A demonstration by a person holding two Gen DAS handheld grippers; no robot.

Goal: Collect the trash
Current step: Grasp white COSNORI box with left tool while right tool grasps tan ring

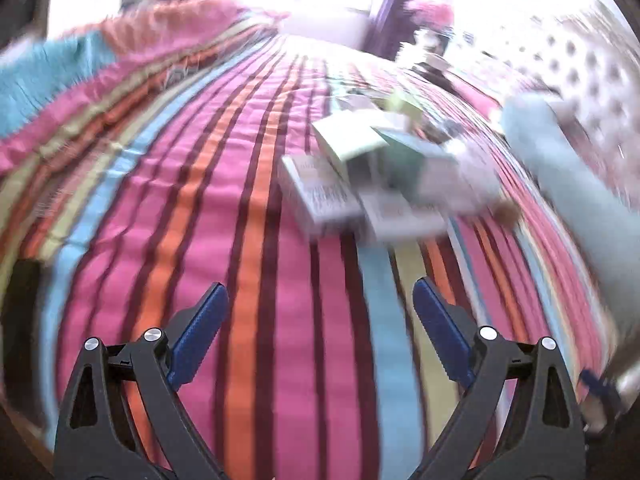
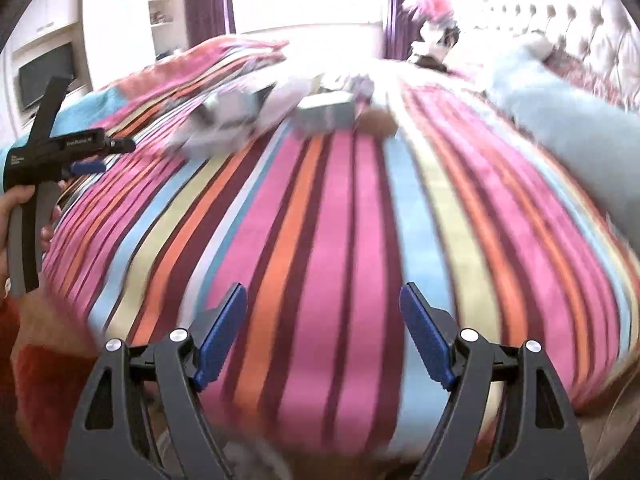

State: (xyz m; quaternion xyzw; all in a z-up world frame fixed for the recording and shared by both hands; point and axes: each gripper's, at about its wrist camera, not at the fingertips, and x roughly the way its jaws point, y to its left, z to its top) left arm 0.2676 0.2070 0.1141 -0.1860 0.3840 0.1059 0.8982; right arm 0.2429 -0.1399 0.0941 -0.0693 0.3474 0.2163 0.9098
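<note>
A heap of small cardboard boxes and paper scraps (image 1: 372, 176) lies on the striped bedspread (image 1: 224, 208), ahead and slightly right of my left gripper (image 1: 320, 300). That gripper is open with nothing between its blue pads. In the right wrist view the same heap of boxes (image 2: 272, 116) sits far up the striped bedspread (image 2: 328, 240), blurred, with a small brown thing (image 2: 378, 122) beside it. My right gripper (image 2: 323, 300) is open and empty, well short of the boxes. The left gripper (image 2: 86, 156) shows at the left edge, held by a hand (image 2: 16, 204).
A pale blue bolster pillow (image 1: 568, 176) lies along the right side of the bed. A tufted headboard (image 2: 560, 12) stands behind it. A pink-haired soft toy (image 2: 434, 20) sits near the bright window. Purple curtains and white shelving with a dark screen (image 2: 46, 74) are at the back left.
</note>
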